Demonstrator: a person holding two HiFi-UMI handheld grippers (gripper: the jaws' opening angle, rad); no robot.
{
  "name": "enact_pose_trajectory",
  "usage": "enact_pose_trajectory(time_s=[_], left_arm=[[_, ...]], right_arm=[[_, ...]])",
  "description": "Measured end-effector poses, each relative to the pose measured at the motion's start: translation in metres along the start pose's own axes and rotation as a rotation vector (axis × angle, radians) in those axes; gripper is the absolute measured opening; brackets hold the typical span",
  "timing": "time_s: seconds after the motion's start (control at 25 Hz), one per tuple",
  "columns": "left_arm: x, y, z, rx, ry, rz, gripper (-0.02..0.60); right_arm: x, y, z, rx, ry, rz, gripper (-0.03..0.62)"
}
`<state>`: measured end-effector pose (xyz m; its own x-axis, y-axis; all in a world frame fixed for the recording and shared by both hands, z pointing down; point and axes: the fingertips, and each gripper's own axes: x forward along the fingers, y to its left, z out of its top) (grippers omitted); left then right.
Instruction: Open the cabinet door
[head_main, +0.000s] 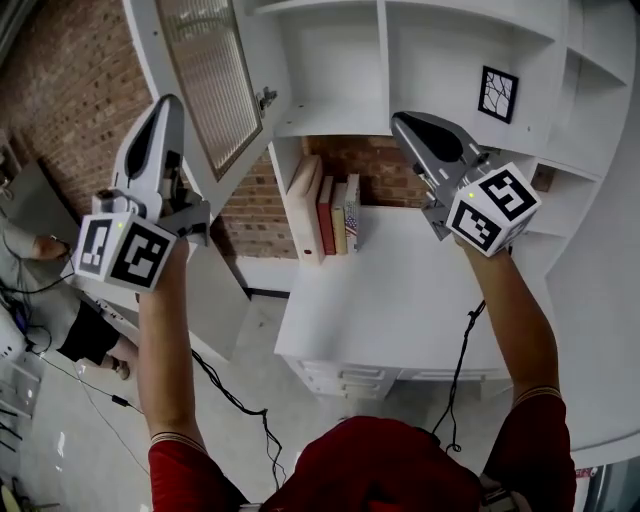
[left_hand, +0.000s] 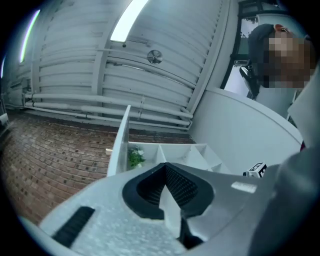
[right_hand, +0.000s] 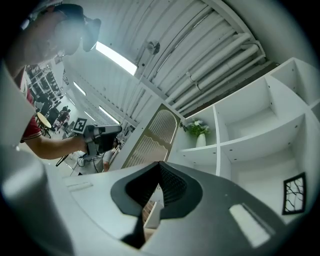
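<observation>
Standing open and upright just beside the left gripper (head_main: 171, 104), the cabinet door (head_main: 212, 72) lay farther from the right gripper (head_main: 402, 121), and both grippers had their jaws closed together on nothing.

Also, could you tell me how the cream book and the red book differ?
The cream book is pale, the red book deep red. The cream book stands taller and looks thicker than the red book. Both stand side by side on the white desk.

The cabinet door (head_main: 212, 85) stands open left of the shelves (head_main: 335, 118), with books (head_main: 326, 215) on the desk (head_main: 420, 290) beneath, probably against the wall (head_main: 385, 172).
</observation>
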<state>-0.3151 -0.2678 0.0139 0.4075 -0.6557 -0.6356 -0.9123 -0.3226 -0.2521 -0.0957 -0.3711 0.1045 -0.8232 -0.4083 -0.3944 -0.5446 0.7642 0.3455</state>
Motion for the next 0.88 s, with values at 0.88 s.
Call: enact_pose_trajectory(time_s=[0.88], left_arm=[[-0.053, -0.279, -0.109, -0.215, 0.240, -0.093, 0.006]], right_arm=[[-0.184, 0.071, 0.001, 0.091, -0.024, -0.028, 0.012]])
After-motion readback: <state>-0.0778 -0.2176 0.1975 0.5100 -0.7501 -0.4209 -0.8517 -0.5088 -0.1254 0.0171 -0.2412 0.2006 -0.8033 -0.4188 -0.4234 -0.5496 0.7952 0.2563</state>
